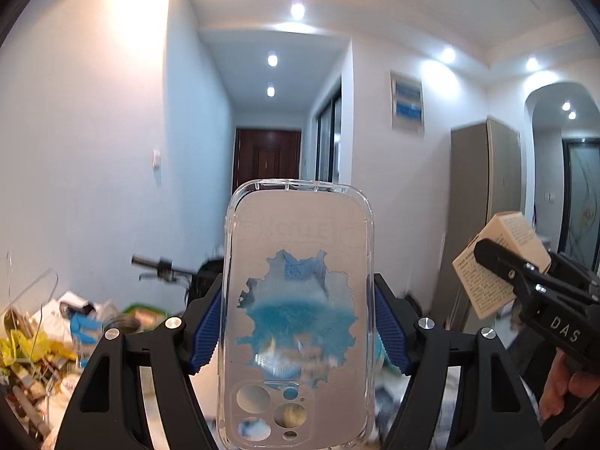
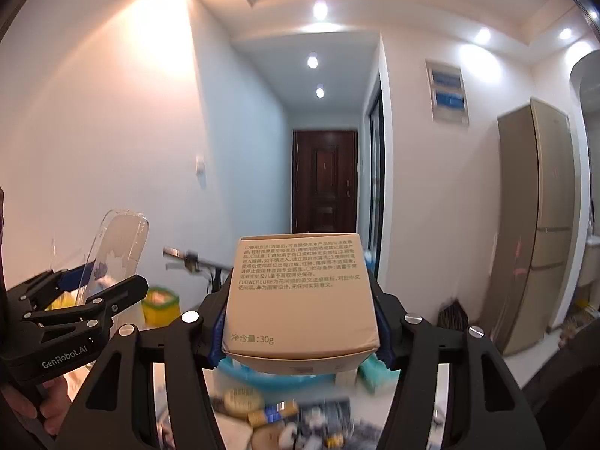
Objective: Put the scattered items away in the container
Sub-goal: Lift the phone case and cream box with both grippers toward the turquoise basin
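Observation:
My left gripper (image 1: pixel 298 322) is shut on a clear phone case (image 1: pixel 296 247) with a blue print, held upright and raised. The case also shows in the right wrist view (image 2: pixel 120 240), with the left gripper (image 2: pixel 90 292) at the left. My right gripper (image 2: pixel 300 322) is shut on a beige cardboard box (image 2: pixel 300 300) with printed text, also raised. The box (image 1: pixel 498 258) and right gripper (image 1: pixel 525 281) show at the right of the left wrist view. A blue container (image 2: pixel 255 371) lies blurred below the box.
Blurred small items (image 2: pixel 285 420) lie on the surface below. A cluttered pile (image 1: pixel 45 337) with wire hangers sits at the left. A bicycle (image 1: pixel 168 266) stands by the wall. A fridge (image 2: pixel 532 225) stands at the right, a dark door (image 2: pixel 324 180) down the hallway.

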`<state>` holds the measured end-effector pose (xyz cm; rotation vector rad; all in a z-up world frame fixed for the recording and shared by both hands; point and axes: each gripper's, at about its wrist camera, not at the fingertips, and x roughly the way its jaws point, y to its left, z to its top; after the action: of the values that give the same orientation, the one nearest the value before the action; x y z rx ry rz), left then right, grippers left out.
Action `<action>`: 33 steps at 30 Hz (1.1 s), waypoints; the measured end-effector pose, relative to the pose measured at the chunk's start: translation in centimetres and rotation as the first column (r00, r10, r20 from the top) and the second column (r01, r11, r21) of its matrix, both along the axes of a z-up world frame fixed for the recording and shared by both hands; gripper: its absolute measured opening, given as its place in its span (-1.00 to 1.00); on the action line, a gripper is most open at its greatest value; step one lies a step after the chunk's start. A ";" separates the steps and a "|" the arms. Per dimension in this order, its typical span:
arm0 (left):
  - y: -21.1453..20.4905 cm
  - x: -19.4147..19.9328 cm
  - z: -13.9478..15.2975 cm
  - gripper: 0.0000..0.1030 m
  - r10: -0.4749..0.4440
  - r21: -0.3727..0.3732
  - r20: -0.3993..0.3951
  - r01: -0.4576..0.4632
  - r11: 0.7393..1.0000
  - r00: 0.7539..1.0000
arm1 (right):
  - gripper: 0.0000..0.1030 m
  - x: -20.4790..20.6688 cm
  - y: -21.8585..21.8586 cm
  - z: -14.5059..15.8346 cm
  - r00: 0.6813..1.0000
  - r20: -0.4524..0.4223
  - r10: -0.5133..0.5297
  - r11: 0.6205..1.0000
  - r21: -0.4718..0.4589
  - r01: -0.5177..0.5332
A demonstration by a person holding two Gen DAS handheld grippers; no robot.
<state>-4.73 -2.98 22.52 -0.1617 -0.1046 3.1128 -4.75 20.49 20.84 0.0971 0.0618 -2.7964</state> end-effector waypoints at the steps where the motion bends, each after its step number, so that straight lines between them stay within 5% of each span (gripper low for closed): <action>1: -0.1 0.0 0.6 0.44 0.007 0.006 -0.027 -0.007 1.000 1.000 | 0.14 -0.1 -0.2 0.5 1.000 -0.017 0.001 1.000 -0.004 -0.001; 16: 0.6 -5.6 3.5 0.44 -0.044 0.046 -0.158 0.052 0.998 0.986 | 0.14 -5.0 -0.1 3.5 0.989 -0.151 0.010 0.992 -0.121 -0.028; 33: -1.5 -11.9 0.7 0.44 -0.007 0.084 -0.058 0.012 0.996 0.998 | 0.14 -7.4 -0.3 1.0 0.986 -0.166 -0.013 0.989 -0.147 -0.012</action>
<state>-16.59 -4.46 23.20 -0.0704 -0.2332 3.0932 -12.17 20.15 21.89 -0.1726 -0.1050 -2.7925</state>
